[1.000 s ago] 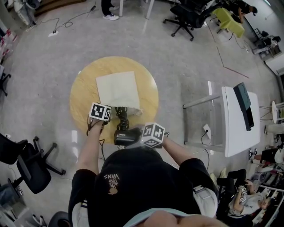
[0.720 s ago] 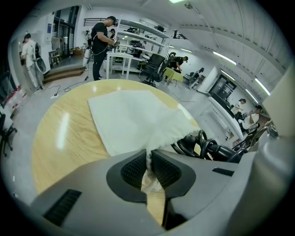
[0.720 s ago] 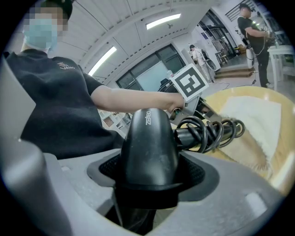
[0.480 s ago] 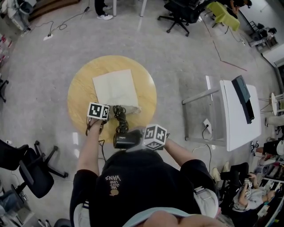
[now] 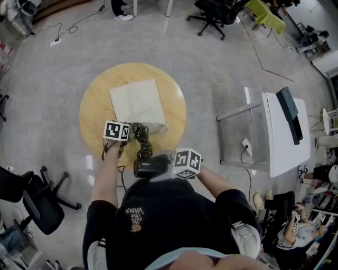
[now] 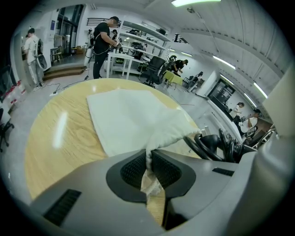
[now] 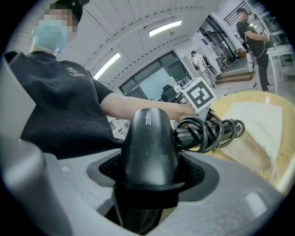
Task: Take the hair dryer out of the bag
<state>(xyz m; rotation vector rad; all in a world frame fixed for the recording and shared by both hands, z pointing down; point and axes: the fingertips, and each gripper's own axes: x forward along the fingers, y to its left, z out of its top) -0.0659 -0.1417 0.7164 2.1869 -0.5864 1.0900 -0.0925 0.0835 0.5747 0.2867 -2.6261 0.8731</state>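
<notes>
A cream cloth bag [image 5: 137, 101] lies flat on the round wooden table [image 5: 95, 113]. My left gripper [image 5: 117, 143] is shut on the bag's near corner; the cloth [image 6: 148, 159] is pinched between the pads at the bag [image 6: 133, 117] mouth. The black hair dryer [image 5: 150, 165] is outside the bag, over the table's near edge, with my right gripper [image 5: 168, 164] shut on its barrel [image 7: 148, 147]. Its coiled black cord [image 5: 141, 134] trails toward the bag opening and shows again as a cord [image 7: 209, 131] bundle in the right gripper view, and as a cord [image 6: 216, 145] beside the bag.
A white desk with a monitor [image 5: 288, 134] stands to the right. Office chairs [image 5: 31, 195] stand at the left and at the back [image 5: 216, 13]. People stand around the room, far from the table.
My right gripper has lifted the hair dryer a little and drawn it slightly back from the bag. The left gripper has kept its hold on the bag's corner.
</notes>
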